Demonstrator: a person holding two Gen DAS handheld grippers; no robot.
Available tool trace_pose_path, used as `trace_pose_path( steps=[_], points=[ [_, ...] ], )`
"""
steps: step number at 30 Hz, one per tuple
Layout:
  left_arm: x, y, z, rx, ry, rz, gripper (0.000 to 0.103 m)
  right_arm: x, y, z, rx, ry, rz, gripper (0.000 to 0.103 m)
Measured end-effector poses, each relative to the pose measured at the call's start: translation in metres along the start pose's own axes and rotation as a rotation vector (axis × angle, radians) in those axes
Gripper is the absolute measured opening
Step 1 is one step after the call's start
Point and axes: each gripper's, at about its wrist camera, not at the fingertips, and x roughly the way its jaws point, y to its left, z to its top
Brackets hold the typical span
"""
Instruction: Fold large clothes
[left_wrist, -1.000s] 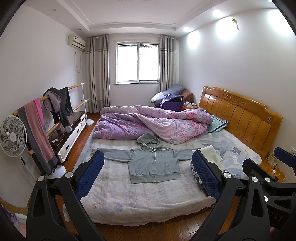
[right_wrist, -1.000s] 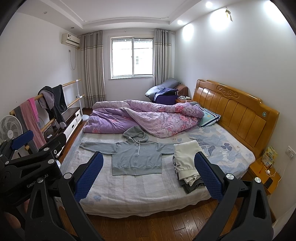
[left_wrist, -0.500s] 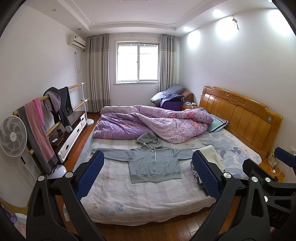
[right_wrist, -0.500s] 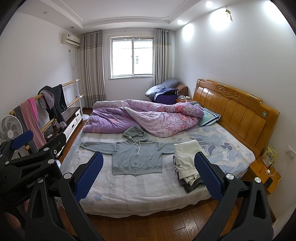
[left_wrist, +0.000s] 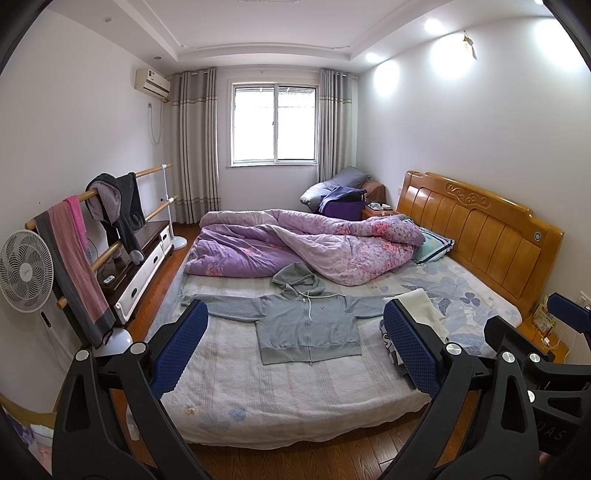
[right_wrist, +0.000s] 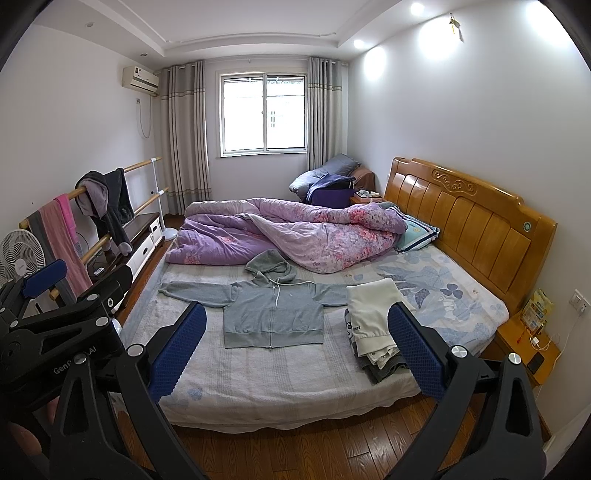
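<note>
Since the earlier frames we see nothing shifted: the clothes lie where they were and both tools hang at the same spot before the foot of the bed.

The grey zip-front hooded sweatshirt (left_wrist: 308, 325) (right_wrist: 273, 319) lies face up and flat on the pale striped bed sheet (left_wrist: 280, 391) (right_wrist: 266, 373), near the middle of the bed. Its 2 sleeves are spread straight out to either side, the zip is closed, the white drawcords trail down the chest, and the hood is bunched up against the edge of the rumpled purple floral quilt (left_wrist: 306, 247) (right_wrist: 288, 236). The ribbed hem faces us.

Just beside its right sleeve sits a stack of folded clothes with a cream garment on top (right_wrist: 373, 321) (left_wrist: 421, 310), dark pieces showing under it; whether the sleeve end touches the stack we cannot tell.

The left hand-held gripper (left_wrist: 291, 347) is released, its 2 blue-padded fingers (left_wrist: 181, 347) wide apart and grasping nothing, well short of the bed. The right hand-held gripper (right_wrist: 295, 350) is likewise spread wide with nothing between its blue pads (right_wrist: 415, 354).

A carved wooden headboard (left_wrist: 480, 232) (right_wrist: 469, 221) stands at the right. At the left, a wooden rail rack (left_wrist: 110, 206) (right_wrist: 99, 199) carries a pink-and-grey towel and dark garments, with a white standing fan (left_wrist: 26, 271) beside it.
</note>
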Motion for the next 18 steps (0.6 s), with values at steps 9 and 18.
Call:
trace_pose_path(
  steps=[9, 18],
  points=[
    [-0.0001, 0.0001, 0.0, -0.003, 0.002, -0.001, 0.096, 0.0001, -0.0002, 0.0001, 0.0, -0.001, -0.001, 0.095],
    [0.0001, 0.0001, -0.0014, -0.003, 0.003, -0.001, 0.096, 0.0015, -0.0029, -0.002, 0.0, 0.001, -0.001, 0.095]
  ],
)
